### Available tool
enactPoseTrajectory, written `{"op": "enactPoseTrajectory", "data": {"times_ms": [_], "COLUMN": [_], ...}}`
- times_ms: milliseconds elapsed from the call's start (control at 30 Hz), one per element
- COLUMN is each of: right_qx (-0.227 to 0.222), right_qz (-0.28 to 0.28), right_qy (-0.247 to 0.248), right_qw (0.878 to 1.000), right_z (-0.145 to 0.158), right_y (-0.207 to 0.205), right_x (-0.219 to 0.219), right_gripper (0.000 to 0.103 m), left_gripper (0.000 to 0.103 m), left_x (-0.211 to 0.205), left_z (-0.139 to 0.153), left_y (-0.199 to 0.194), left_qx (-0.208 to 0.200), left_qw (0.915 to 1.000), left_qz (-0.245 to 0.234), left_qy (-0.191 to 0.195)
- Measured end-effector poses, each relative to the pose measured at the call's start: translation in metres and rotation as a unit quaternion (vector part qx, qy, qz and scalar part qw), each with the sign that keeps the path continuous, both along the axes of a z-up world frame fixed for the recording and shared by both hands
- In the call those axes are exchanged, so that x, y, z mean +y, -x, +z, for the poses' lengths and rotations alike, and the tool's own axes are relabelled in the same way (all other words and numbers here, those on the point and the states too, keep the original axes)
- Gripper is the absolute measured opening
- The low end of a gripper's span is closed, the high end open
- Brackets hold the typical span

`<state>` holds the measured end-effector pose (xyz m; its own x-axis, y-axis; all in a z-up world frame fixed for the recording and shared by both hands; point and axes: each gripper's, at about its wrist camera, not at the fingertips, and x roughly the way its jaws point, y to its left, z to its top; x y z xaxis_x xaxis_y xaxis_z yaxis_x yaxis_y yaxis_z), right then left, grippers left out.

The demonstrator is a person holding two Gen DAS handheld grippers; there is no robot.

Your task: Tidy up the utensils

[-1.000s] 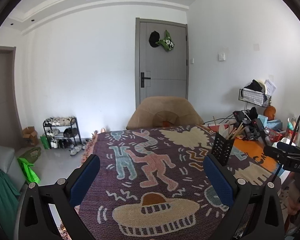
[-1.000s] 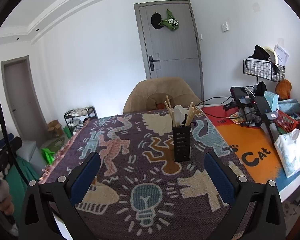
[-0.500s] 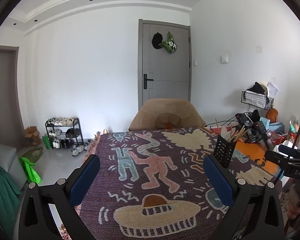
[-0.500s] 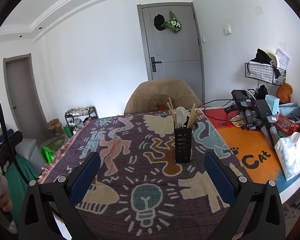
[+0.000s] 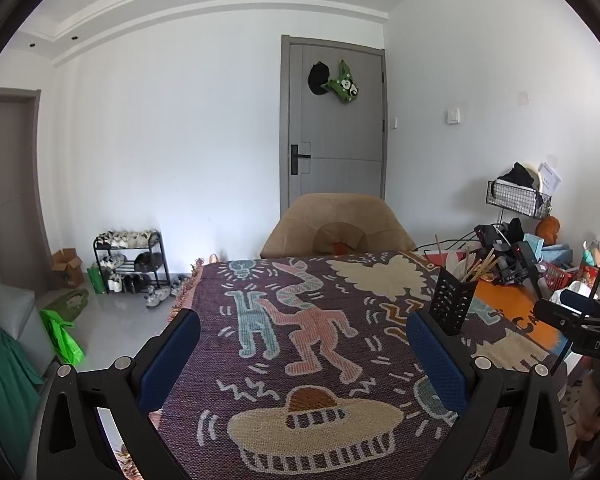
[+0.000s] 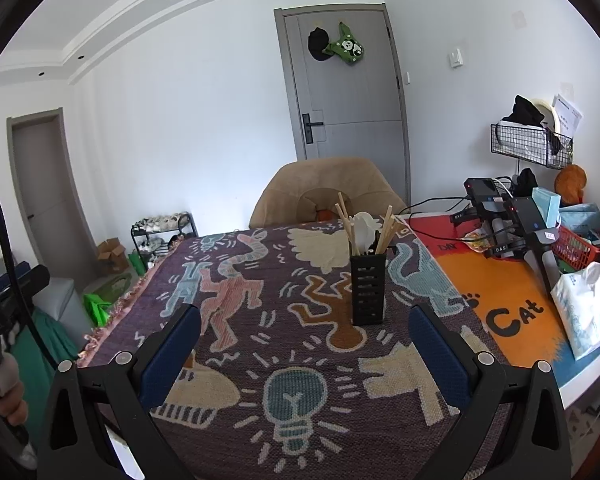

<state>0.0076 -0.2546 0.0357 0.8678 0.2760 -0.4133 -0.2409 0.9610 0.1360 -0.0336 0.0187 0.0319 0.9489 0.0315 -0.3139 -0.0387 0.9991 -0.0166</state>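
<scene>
A black perforated utensil holder (image 6: 367, 289) stands upright on the patterned cloth (image 6: 260, 340). It holds several wooden chopsticks (image 6: 387, 228) and a white spoon (image 6: 363, 227). It also shows in the left wrist view (image 5: 452, 306), right of the left gripper. My right gripper (image 6: 304, 336) is open and empty, held above the cloth in front of the holder. My left gripper (image 5: 302, 340) is open and empty above the cloth's left half. No loose utensils show on the cloth.
A tan chair (image 6: 328, 192) stands at the table's far side. An orange mat (image 6: 500, 300), black devices (image 6: 500, 216), a red basket (image 6: 576, 248) and a white bag (image 6: 588, 304) fill the right side. The table's left edge drops to the floor (image 5: 112, 320).
Both grippers have risen and tilted slightly, so the views show more of the far wall. The holder has not moved. Both grippers stay open.
</scene>
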Motion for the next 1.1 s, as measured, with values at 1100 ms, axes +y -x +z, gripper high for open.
{"op": "enactPoseTrajectory", "data": {"times_ms": [1100], "right_qx": [0.002], "right_qz": [-0.001], "right_qy": [-0.002], "right_qw": [1.000], "right_z": [-0.0004], "right_y": [-0.0011], "right_x": [-0.0007], "right_gripper": [0.103], "left_gripper": [0.103], "left_x": [0.0000], "left_z": [-0.0015], "left_y": [0.0023], "left_qx": [-0.004], "left_qw": [1.0000], "left_qz": [0.000], "left_qy": [0.004]}}
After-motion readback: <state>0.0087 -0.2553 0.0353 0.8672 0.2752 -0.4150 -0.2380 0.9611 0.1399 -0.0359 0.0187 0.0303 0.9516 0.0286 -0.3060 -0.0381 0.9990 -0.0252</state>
